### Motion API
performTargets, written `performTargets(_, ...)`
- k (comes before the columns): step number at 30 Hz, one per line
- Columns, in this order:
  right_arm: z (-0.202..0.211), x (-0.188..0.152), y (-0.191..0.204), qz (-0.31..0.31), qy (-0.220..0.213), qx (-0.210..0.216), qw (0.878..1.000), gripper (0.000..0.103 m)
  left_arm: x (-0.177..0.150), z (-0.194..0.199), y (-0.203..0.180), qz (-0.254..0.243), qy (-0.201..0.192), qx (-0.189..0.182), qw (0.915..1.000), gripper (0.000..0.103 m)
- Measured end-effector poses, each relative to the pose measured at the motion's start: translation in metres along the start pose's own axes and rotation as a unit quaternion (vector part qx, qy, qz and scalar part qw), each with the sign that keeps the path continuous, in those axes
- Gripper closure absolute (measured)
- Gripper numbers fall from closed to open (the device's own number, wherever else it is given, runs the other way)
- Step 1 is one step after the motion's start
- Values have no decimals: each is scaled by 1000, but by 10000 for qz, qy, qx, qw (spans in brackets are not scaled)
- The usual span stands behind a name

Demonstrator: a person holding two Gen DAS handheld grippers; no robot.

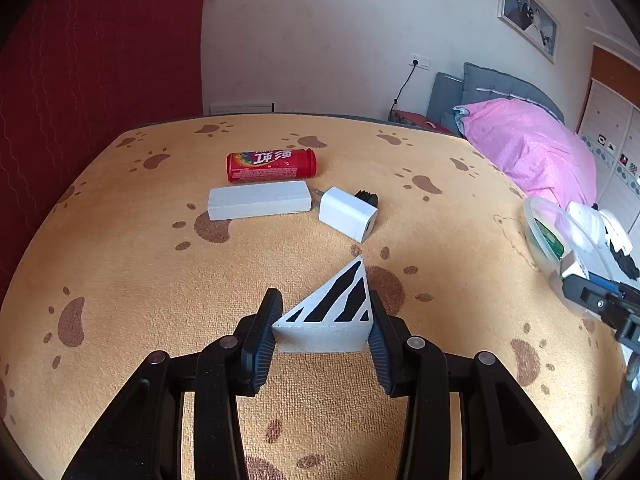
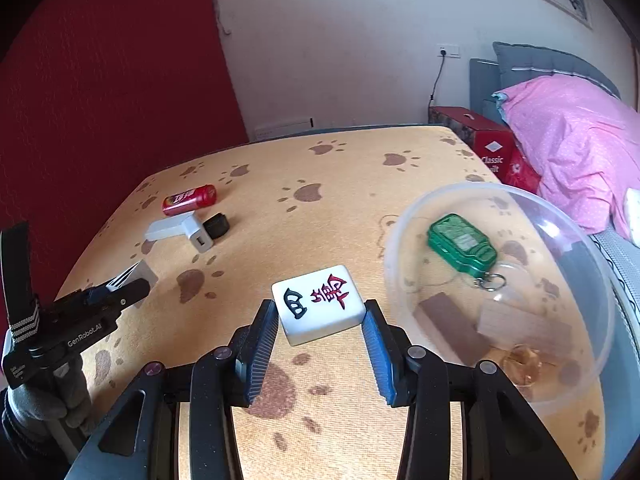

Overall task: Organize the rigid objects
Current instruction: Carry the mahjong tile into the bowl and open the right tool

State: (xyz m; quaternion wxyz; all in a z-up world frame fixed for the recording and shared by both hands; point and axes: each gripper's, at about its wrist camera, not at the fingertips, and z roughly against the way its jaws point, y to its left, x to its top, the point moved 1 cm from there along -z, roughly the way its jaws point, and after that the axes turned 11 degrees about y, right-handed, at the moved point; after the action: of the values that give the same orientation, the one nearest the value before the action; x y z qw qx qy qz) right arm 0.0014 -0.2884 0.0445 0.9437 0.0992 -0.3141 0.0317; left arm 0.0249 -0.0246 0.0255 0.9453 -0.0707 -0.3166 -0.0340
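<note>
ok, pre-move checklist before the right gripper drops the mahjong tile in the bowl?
1. Right gripper shut on the mahjong tile, pads on both sides: ok.
2. Tile lifted off the cloth: cannot tell.
3. Clear bowl lies right of the tile with nothing between them: ok.
4. Free space in the bowl beside the green key fob and wooden blocks: ok.
5. Left gripper shut on the striped wedge, well away from the bowl path: ok.
6. Red tube, white block and charger far from the path: ok.
</note>
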Motion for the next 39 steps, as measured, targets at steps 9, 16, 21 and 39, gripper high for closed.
performTargets(9, 11, -3, -50, -611, -182, -475, 9968, 57, -1, -2, -4, -66, 36, 53, 10000, 60)
performTargets(16, 9, -5, -77, -941, -229, -715, 9927, 57, -2, -3, -7, -116, 53, 89, 9999, 60)
performTargets(21, 11, -8, -86, -1030, -316, -912, 9900, 52, -3, -4, -8, -124, 58, 97, 9999, 60)
performTargets(39, 42, -22, -112, -1400, -856, -1411, 9763, 44, 0, -1, -53, -513, 154, -169, 9984, 60)
